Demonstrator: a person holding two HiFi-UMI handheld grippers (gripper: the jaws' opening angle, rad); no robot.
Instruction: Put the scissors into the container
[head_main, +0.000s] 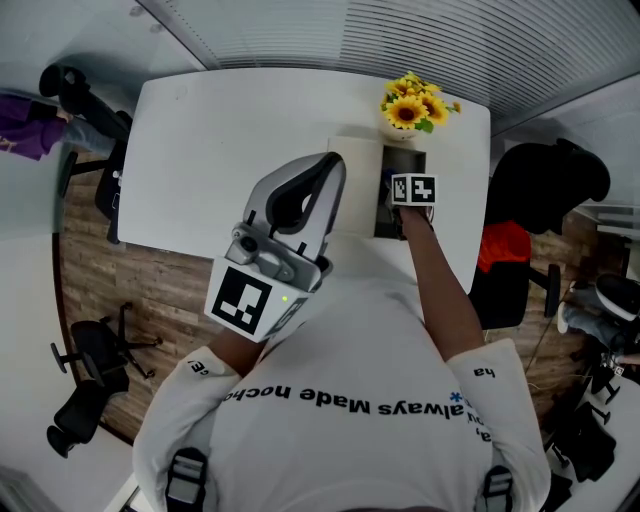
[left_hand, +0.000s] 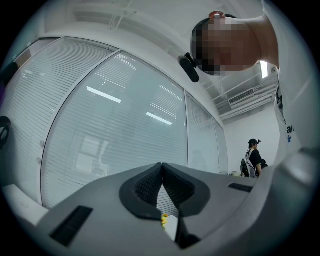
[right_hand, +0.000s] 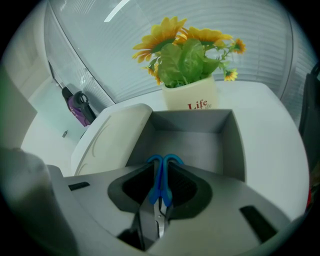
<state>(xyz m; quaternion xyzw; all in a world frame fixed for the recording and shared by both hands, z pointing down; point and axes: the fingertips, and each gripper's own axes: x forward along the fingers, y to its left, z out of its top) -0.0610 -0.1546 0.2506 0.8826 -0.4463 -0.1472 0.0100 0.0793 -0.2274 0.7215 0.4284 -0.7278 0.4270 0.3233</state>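
While the person leans over the white table (head_main: 230, 140), the head view shows the right gripper (head_main: 408, 205) reaching over a dark grey container (head_main: 400, 160) just below a pot of sunflowers (head_main: 410, 105). The left gripper (head_main: 334, 162) is held up near the chest.

In the left gripper view, its jaws are pressed together with nothing between them, facing a glass wall with blinds (left_hand: 125, 125).

In the right gripper view, the jaws clamp the scissors (right_hand: 160, 184). The blue handles stick out past the tips above the open container, and the silver blades run back between the pads.
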